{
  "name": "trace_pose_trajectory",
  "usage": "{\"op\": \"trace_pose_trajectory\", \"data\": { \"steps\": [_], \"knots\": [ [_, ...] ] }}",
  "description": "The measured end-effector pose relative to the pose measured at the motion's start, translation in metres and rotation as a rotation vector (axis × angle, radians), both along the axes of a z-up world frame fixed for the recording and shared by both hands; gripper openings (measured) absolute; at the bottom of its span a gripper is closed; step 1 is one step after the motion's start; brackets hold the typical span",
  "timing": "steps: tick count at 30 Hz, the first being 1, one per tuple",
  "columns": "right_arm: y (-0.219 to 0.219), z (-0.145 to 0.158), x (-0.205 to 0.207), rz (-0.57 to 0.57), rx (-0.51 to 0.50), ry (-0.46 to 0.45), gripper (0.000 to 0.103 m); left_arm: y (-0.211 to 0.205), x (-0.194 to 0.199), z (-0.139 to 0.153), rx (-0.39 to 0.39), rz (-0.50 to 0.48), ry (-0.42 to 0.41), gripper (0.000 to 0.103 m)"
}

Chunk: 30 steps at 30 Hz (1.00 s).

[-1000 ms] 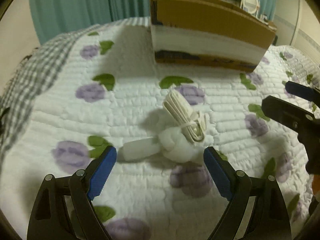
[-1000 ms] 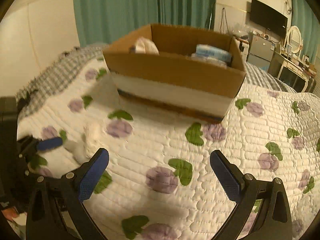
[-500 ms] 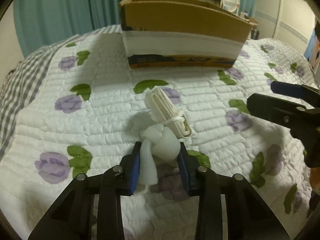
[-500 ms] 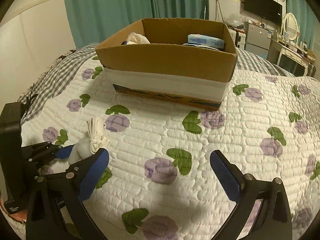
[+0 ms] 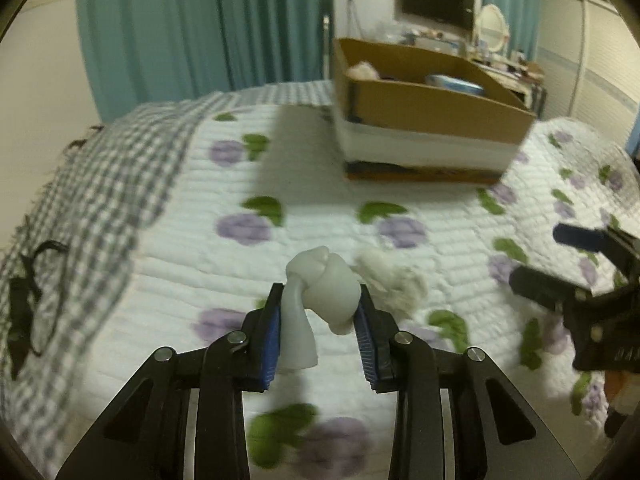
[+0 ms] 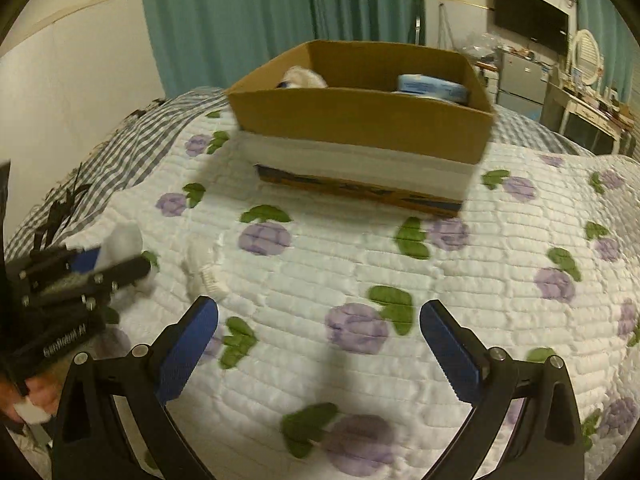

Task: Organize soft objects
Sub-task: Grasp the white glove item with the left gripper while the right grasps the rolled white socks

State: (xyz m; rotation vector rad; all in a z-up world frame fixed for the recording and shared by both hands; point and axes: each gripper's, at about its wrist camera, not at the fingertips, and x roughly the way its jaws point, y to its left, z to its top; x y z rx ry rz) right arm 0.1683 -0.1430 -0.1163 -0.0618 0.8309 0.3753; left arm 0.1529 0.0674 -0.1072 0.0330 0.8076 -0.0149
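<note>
My left gripper is shut on a knotted white sock and holds it above the quilt; the sock also shows in the right wrist view. A second white sock bundle lies on the quilt just right of it, and also shows in the right wrist view. An open cardboard box stands farther back; it holds a white soft item and a blue-white pack. My right gripper is open and empty above the quilt, in front of the box.
The bed has a white quilt with purple flowers. A grey checked blanket covers its left side. A black cord lies at the left edge. Teal curtains and furniture stand behind.
My left gripper closed on the knotted sock and lifted it off the quilt, leaving the other sock bundle lying there. My right gripper stayed open and moved closer to the box.
</note>
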Motion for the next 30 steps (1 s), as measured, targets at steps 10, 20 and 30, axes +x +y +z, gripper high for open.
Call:
{"op": "trace_pose_trajectory", "data": {
  "steps": [10,20,30],
  "knots": [
    [0.075,-0.028,0.022,0.132,-0.024,0.057,0.092,0.024,0.014,-0.004,-0.003,0.045,0.031,0.033],
    [0.1,-0.042,0.032,0.203,-0.022,0.086,0.031,0.027,0.017,-0.013,0.016,0.046,0.055,0.033],
    [0.073,-0.007,-0.002,0.174,0.021,0.015,0.03,0.006,-0.004,0.011,0.003,0.002,0.014,0.033]
  ]
}}
